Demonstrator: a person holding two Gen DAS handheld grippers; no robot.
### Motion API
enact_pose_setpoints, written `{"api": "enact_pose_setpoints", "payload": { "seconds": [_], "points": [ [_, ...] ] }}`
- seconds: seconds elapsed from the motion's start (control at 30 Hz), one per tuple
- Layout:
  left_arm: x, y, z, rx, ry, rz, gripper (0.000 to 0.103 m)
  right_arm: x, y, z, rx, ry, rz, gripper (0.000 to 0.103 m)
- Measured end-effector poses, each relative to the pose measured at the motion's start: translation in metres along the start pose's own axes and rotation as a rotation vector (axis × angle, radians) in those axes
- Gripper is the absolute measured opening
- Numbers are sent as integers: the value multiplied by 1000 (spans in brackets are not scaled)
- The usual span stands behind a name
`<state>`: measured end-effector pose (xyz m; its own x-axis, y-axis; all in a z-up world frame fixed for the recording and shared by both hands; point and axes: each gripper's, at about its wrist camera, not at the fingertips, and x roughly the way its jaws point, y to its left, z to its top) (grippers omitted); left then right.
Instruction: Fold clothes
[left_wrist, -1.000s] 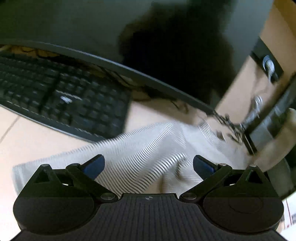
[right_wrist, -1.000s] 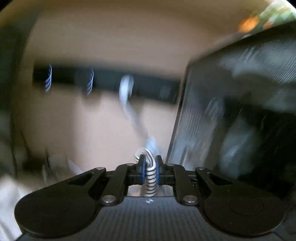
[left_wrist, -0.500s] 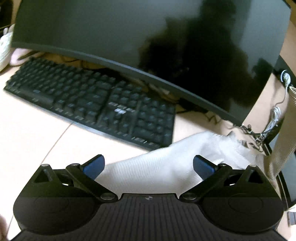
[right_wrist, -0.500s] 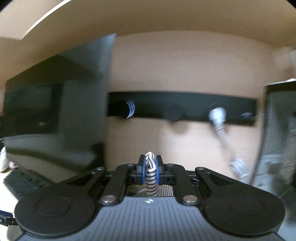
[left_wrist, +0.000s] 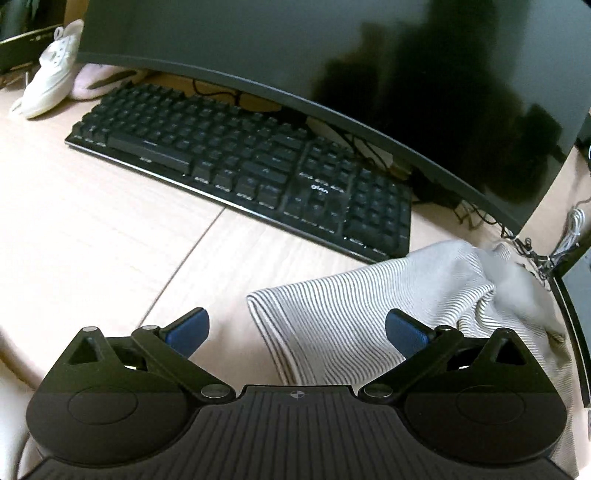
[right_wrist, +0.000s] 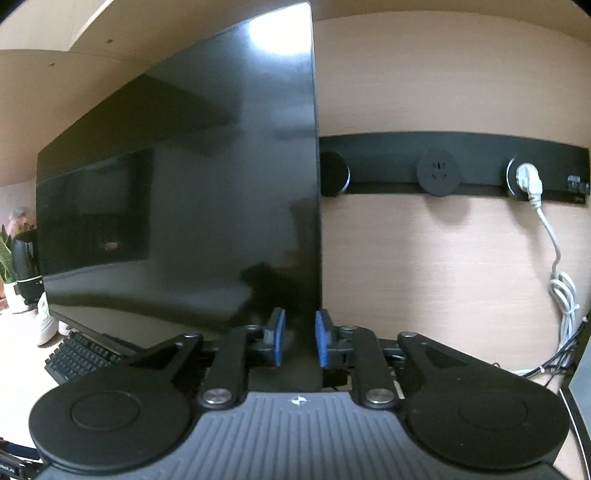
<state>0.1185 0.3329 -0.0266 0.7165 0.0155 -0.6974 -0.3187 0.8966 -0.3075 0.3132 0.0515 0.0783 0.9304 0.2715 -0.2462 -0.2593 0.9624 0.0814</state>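
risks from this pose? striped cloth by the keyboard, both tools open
1. The striped cloth lies bunched at its right end next to the keyboard and loose cables; a grab there could snag a cable.
2. The left tool is wide open over the cloth's left edge; closing may pinch only one layer.
3. The right tool holds nothing and points at the monitor, which looks close; pushing forward might hit it.

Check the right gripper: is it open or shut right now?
Open. In the right wrist view the right gripper has a clear gap between its blue fingers, nothing in it; the monitor edge shows through.
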Motion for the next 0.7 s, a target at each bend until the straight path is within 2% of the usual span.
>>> {"api": "enact_pose_setpoints", "payload": {
  "seconds": [0.1,0.23,0.4,0.53,0.63,0.7],
  "points": [
    [3,1,1,6,10,-5,103,-8,-2,2,3,-7,-15,32],
    [12,2,1,19,37,-11,103,-27,-15,-16,29,27,-88,47],
    [8,4,-3,10,-2,7,103,-60,-34,-88,5,158,-243,51],
    [0,10,-6,-12,-11,28,103,-83,-55,-153,154,225,-224,52],
    [0,12,-10,-28,-7,77,103,-79,-56,-182,90,246,-240,54],
    [1,11,-12,-46,-3,109,103,-91,-55,-193,43,242,-254,54]
  ]
}}
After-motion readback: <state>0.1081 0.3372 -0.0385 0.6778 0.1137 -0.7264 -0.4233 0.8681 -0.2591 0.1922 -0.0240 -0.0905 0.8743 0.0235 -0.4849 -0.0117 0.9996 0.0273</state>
